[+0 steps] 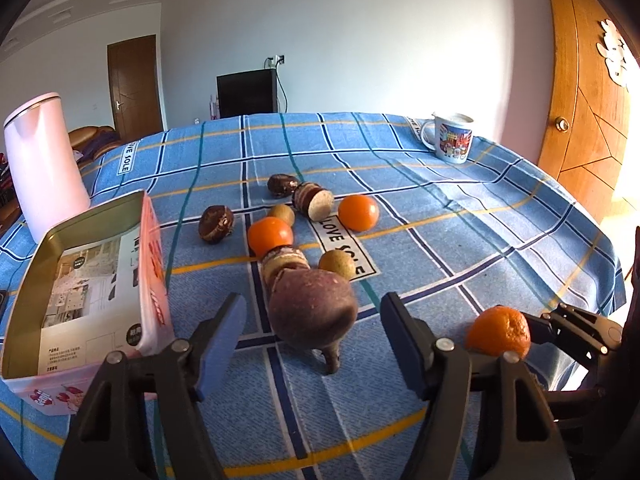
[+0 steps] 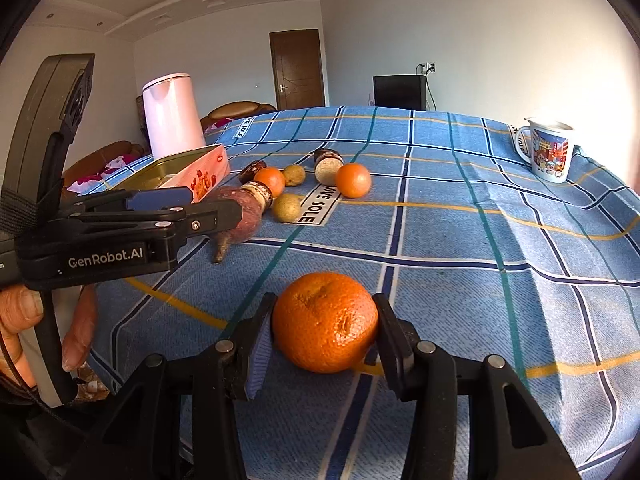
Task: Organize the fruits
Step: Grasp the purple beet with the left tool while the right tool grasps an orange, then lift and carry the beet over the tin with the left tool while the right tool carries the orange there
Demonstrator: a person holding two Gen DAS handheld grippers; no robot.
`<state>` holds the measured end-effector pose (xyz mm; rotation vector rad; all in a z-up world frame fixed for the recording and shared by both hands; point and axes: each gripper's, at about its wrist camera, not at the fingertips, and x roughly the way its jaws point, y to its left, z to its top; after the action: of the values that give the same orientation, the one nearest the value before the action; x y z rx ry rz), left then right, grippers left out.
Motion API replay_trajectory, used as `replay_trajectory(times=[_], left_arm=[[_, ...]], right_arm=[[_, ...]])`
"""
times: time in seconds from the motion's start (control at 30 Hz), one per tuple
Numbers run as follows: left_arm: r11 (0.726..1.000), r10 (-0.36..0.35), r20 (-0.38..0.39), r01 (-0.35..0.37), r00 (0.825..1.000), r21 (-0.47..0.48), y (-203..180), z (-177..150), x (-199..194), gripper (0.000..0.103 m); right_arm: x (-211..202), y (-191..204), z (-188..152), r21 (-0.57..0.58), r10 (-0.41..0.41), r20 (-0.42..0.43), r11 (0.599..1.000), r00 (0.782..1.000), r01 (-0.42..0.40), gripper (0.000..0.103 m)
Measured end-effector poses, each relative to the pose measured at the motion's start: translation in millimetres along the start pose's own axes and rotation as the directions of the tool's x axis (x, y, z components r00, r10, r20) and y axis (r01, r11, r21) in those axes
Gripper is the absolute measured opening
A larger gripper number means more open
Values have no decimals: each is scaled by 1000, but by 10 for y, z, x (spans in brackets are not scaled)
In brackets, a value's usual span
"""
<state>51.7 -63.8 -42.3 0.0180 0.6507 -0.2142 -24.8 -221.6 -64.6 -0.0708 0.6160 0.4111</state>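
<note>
My left gripper (image 1: 314, 332) is open, its fingers either side of a purple sweet potato (image 1: 312, 312) that lies on the blue checked tablecloth (image 1: 460, 220). My right gripper (image 2: 326, 328) is shut on an orange mandarin (image 2: 326, 322), also seen at the right of the left wrist view (image 1: 499, 332). Further back lie two more mandarins (image 1: 270, 235) (image 1: 358, 212), two small yellow-green fruits (image 1: 337, 264) (image 1: 281, 214), dark chestnut-like pieces (image 1: 216, 223) (image 1: 282, 185) and cut brown-skinned pieces (image 1: 314, 200). An open pink tin box (image 1: 92, 292) stands at the left.
A white kettle (image 1: 40, 164) stands behind the tin at the far left. A printed mug (image 1: 452, 136) stands at the far right of the table. The table's right edge drops off near a wooden door (image 1: 584, 112).
</note>
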Motion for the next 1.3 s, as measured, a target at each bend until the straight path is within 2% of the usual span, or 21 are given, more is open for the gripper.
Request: replay_trajectory(times=[0.03, 0.07, 0.17, 0.33, 0.47, 0.67, 0.93, 1.1, 1.3], left_arm=[[1000, 2, -12, -2, 1000, 2, -13, 7, 37, 71], [1000, 10, -34, -10, 999, 11, -7, 3, 94, 64], [1000, 14, -70, -14, 997, 9, 16, -9, 199, 54], [999, -25, -60, 24, 998, -26, 89, -29, 164, 54], [999, -30, -18, 29, 999, -21, 117, -29, 30, 54], [1000, 22, 85, -20, 996, -15, 214, 27, -237, 54], [993, 119, 179, -115, 977, -34, 466, 75, -494, 54], [983, 182, 209, -175, 961, -52, 668, 98, -595, 54], [972, 229, 202, -213, 952, -97, 953, 95, -593, 54]], right_arm=[[-1, -18, -1, 3, 0, 2, 1000, 1000, 0, 49], [9, -22, 25, 5, 2, 1, 1000, 1000, -2, 49], [3, -33, 31, 7, 1, 8, 1000, 1000, -1, 49], [-21, -59, 41, 21, 5, 29, 1000, 1000, -6, 49], [-87, -32, 118, 17, 9, 72, 1000, 997, -11, 49], [-167, 46, 290, -7, 17, 138, 1000, 990, -16, 49], [-136, 260, 587, -76, 48, 195, 997, 980, -34, 49], [-95, 467, 810, -125, 98, 215, 990, 972, -72, 49], [27, 700, 1046, -167, 147, 218, 980, 965, -112, 49]])
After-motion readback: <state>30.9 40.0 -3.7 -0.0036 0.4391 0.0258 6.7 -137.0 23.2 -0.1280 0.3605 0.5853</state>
